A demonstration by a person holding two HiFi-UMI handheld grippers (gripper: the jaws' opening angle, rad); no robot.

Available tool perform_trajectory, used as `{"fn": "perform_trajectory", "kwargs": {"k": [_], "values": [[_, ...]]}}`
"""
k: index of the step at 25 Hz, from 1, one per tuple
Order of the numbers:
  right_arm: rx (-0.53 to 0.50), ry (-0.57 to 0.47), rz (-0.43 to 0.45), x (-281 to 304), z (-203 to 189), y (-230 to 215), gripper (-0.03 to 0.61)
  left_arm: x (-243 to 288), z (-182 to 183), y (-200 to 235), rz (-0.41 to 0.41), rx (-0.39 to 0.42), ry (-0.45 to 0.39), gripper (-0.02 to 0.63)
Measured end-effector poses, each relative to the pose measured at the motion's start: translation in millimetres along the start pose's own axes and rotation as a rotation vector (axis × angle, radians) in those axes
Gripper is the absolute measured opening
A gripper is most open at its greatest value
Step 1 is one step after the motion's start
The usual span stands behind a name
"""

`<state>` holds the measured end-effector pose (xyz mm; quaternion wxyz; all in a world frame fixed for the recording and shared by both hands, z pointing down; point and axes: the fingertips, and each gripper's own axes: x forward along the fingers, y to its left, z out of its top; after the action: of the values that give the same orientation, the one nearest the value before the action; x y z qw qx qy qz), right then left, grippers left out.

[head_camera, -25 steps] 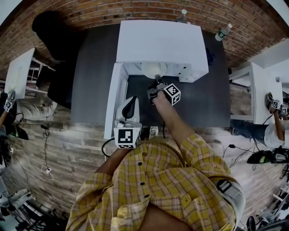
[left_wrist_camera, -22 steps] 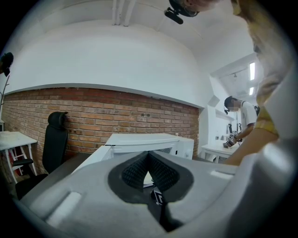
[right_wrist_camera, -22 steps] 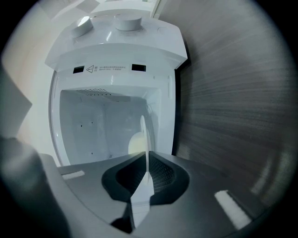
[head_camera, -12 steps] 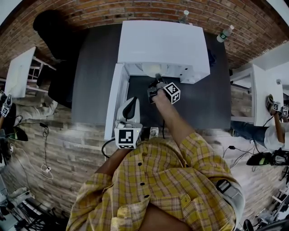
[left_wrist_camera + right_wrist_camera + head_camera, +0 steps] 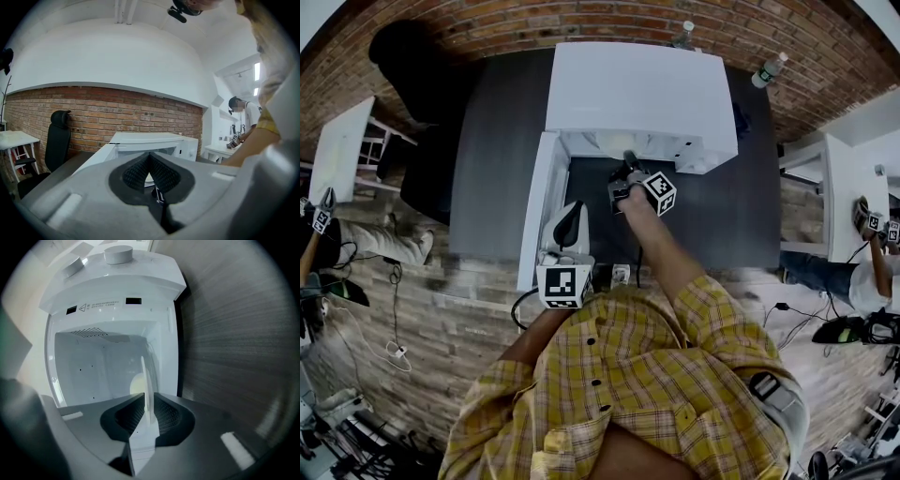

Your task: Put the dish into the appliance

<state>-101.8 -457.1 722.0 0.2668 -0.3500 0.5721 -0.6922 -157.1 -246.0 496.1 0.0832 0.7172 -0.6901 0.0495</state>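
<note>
Right gripper is opening its jaws, the dish seen edge-on between them inside the appliance; we judge the placing nearly done.

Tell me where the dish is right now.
In the right gripper view, the dish reaches edge-on into the cavity of the open white appliance, its near rim between the opening jaws of the right gripper.

An office-like lab room: brick wall, white desk, office chair, loose cables
</note>
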Motion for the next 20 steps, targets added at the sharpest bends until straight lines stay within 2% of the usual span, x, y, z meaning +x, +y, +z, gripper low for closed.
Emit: {"fn": "perform_trajectory", "kwargs": {"k": [3, 7, 15, 20], "values": [[-0.002, 0.004, -0.001, -2, 1, -2, 0.090, -1, -2, -1, -0.003, -0.003, 0.002, -0.003], [-0.017, 0.007, 0.002, -4, 1, 1, 0.112, -1, 1, -2, -0.017, -0.003, -0.002, -0.003], [0.014, -0.001, 0.019, -23, 3, 1, 0.112, -3, -1, -4, -0.036, -0.029, -0.005, -0.003], [0.025, 0.021, 0.056, -40, -2, 9, 0.071, -4, -1, -7, -0.046, -0.030, -0.012, -0.003]]}}
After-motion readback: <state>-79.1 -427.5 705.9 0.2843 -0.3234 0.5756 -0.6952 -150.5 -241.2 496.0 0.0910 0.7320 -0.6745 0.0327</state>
